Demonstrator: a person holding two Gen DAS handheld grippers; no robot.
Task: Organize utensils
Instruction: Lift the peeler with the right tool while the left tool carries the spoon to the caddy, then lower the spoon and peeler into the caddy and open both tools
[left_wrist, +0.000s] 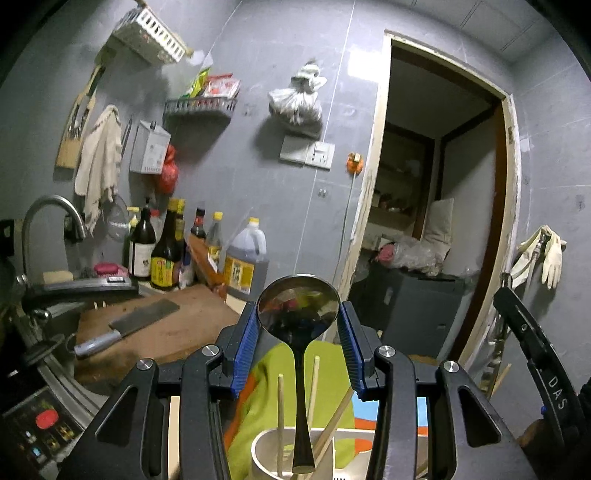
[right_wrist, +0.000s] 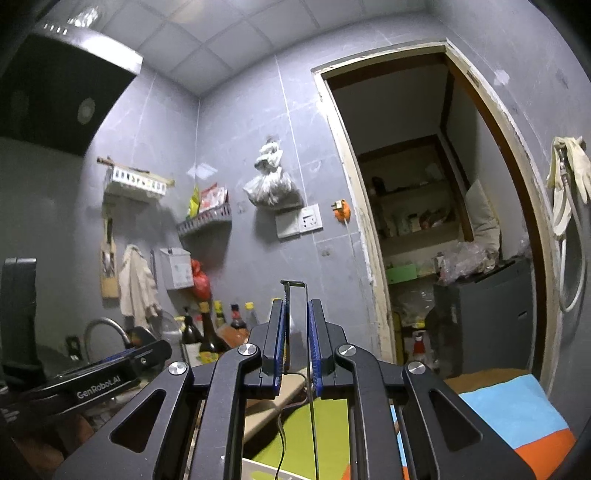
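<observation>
Between the blue-padded fingers of the left gripper (left_wrist: 298, 314) stands a shiny stainless-steel ladle (left_wrist: 298, 314), bowl up and handle hanging straight down. Its round bowl fills the gap between the fingertips; the jaws stand apart at about the bowl's width, and I cannot tell whether the pads (left_wrist: 246, 343) press on its rim or merely flank it. Below the jaws, the flared end of the ladle's handle sits inside a pale cylindrical utensil cup (left_wrist: 258, 446). Several wooden chopsticks (left_wrist: 280, 413) lean in that cup on both sides of the handle. Behind the cup lies a lime-green, orange and blue cloth (left_wrist: 266, 387). Left of the left jaws, a worn brown wooden chopping board (left_wrist: 184, 332) carries a steel cleaver with a grey handle (left_wrist: 129, 325), and past it stands a row of dark sauce bottles (left_wrist: 162, 254) against the grey tiled wall. At the far right edge of the left wrist view the other black gripper body shows.

Between the right gripper's fingers (right_wrist: 296, 314), a thin utensil of bent metal wire (right_wrist: 295, 291) is held upright. Those jaws are nearly together, clamped on the two wire strands, whose squared top loop sticks out just above the fingertips. Below the jaws the wires run down over the green part of the cloth toward a white rim at the bottom edge.
</observation>
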